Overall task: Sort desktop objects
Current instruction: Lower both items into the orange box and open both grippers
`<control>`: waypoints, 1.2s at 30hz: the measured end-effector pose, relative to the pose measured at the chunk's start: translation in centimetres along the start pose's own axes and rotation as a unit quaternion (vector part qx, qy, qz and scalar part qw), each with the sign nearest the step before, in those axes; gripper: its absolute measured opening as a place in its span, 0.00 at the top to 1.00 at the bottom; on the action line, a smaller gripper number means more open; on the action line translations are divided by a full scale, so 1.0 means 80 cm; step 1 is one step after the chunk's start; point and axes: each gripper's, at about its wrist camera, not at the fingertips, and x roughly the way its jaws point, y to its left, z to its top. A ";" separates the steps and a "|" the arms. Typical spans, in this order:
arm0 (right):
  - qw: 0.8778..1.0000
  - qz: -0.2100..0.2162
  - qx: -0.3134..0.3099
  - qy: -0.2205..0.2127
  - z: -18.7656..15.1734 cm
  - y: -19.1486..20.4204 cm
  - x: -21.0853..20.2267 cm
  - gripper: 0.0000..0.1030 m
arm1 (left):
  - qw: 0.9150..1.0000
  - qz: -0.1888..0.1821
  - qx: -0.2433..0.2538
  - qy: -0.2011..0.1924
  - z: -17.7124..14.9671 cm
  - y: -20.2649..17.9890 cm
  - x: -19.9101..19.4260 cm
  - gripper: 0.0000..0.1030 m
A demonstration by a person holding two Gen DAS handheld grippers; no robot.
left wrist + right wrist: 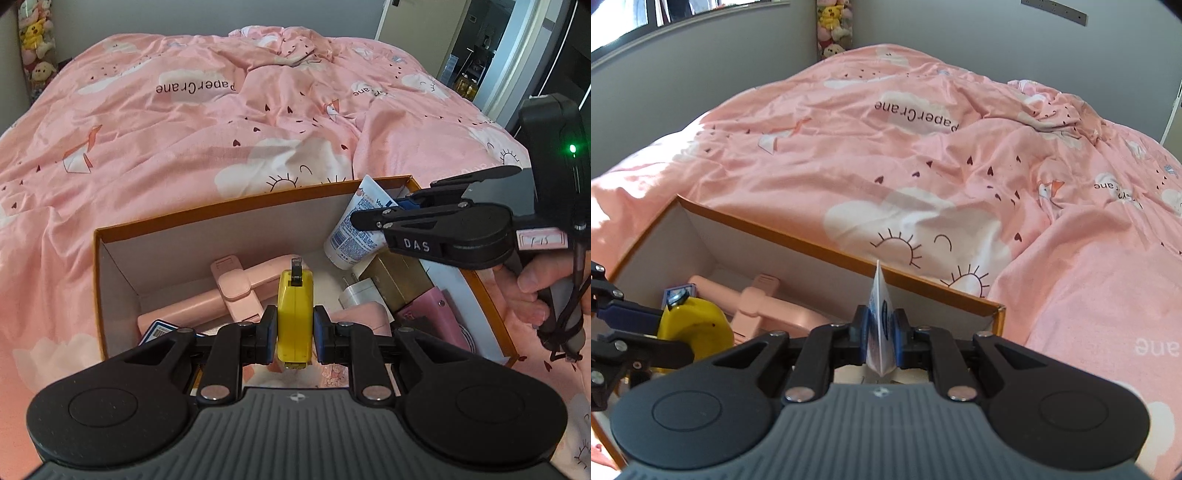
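My left gripper (294, 332) is shut on a yellow tape measure (294, 314) and holds it above the open orange-edged cardboard box (221, 206). The tape measure also shows in the right wrist view (698, 326). My right gripper (881, 338) is shut on a white and blue cream tube (881, 317), holding it over the box's right end; in the left wrist view this tube (356, 225) hangs from the right gripper (402, 206). The box (849, 258) holds a pink foldable stand (240, 284), a gold box (395, 280), a white charger (360, 291) and a pink pouch (439, 310).
The box sits on a bed with a rumpled pink quilt (221, 122) that fills the views beyond it. Plush toys (35, 44) hang at the far wall. A doorway (476, 55) lies at the far right. A blue-bordered card (162, 330) lies at the box's near left.
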 end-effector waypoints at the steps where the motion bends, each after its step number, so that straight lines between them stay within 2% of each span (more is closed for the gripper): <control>1: 1.000 -0.002 -0.001 0.003 -0.001 0.000 0.003 0.86 | 1.000 -0.004 -0.004 0.003 0.001 0.001 0.004 0.78; 8: 1.000 -0.005 -0.003 0.019 -0.004 -0.006 0.008 0.85 | 1.000 -0.005 -0.008 0.025 0.003 -0.002 0.031 0.78; 11: 0.999 -0.002 -0.024 0.030 0.001 -0.009 -0.003 0.77 | 1.000 -0.002 -0.008 0.030 0.001 -0.003 0.039 0.78; 15: 0.999 0.002 -0.043 0.033 0.006 -0.016 -0.042 0.75 | 1.000 0.002 -0.009 0.029 -0.001 -0.004 0.048 0.78; 19: 1.000 0.003 -0.019 0.005 -0.001 -0.021 -0.105 0.72 | 0.999 0.007 -0.016 0.036 -0.005 -0.004 0.059 0.78; 22: 1.000 -0.005 0.009 -0.017 -0.020 -0.021 -0.147 0.67 | 0.999 0.014 -0.020 0.044 -0.011 -0.002 0.067 0.78; 26: 0.998 -0.067 0.015 -0.009 -0.066 -0.006 -0.171 0.67 | 0.999 0.016 -0.027 0.041 -0.016 -0.001 0.067 0.78; 30: 0.994 -0.098 0.053 0.000 -0.117 0.005 -0.168 0.67 | 0.999 0.021 -0.034 0.036 -0.019 -0.003 0.066 0.78; 36: 0.987 -0.132 0.090 -0.032 -0.172 0.058 -0.159 0.67 | 0.999 0.026 -0.041 0.025 -0.025 -0.003 0.069 0.78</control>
